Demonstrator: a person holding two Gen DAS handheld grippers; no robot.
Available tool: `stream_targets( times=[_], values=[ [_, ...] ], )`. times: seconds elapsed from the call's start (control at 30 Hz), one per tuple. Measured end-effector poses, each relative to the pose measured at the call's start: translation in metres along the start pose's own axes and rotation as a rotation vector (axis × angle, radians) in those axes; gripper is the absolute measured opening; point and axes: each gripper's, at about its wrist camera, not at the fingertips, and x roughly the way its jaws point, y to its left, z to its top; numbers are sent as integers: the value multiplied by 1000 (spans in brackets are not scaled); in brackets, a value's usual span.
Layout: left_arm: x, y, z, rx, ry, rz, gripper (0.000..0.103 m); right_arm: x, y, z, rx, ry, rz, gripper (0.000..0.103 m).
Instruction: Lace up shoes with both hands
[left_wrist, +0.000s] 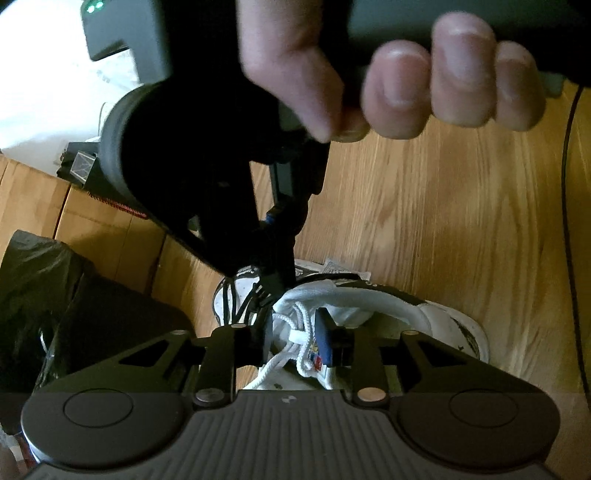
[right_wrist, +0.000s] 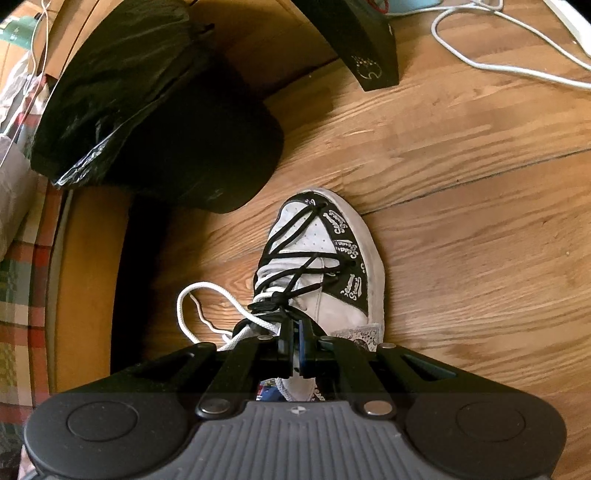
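Right tool (right_wrist: 297, 354) closed over black-and-white sneaker (right_wrist: 325, 266), white lace (right_wrist: 192, 295) looping left, wooden floor (right_wrist: 461, 221)

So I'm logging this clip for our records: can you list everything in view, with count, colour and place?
shoe: one, white with black printed panels, on the floor, centre
black lace: one, black, criss-crossed over the shoe's front
white lace: one, white, looping off the shoe onto the floor
floor: one, light brown wood, under everything
bag: one, black plastic, far left of the shoe
cap: one, black, beside the bag
cable: one, white, top right on the floor
left gripper: one, black, jaws open around the white lace
right gripper: one, black, jaws shut above the shoe
hand: one, holding the right gripper's handle
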Motion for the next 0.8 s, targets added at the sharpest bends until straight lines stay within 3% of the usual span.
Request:
stream_targets(
  times=[0.43, 0.8],
  values=[
    [-17, 16, -19, -5, 86, -92, 31, -4, 5, 0, -38, -30, -32, 3],
    [-19, 15, -24, 7, 115, -88, 33, -18, 0, 12, -35, -89, -49, 1]
  ],
)
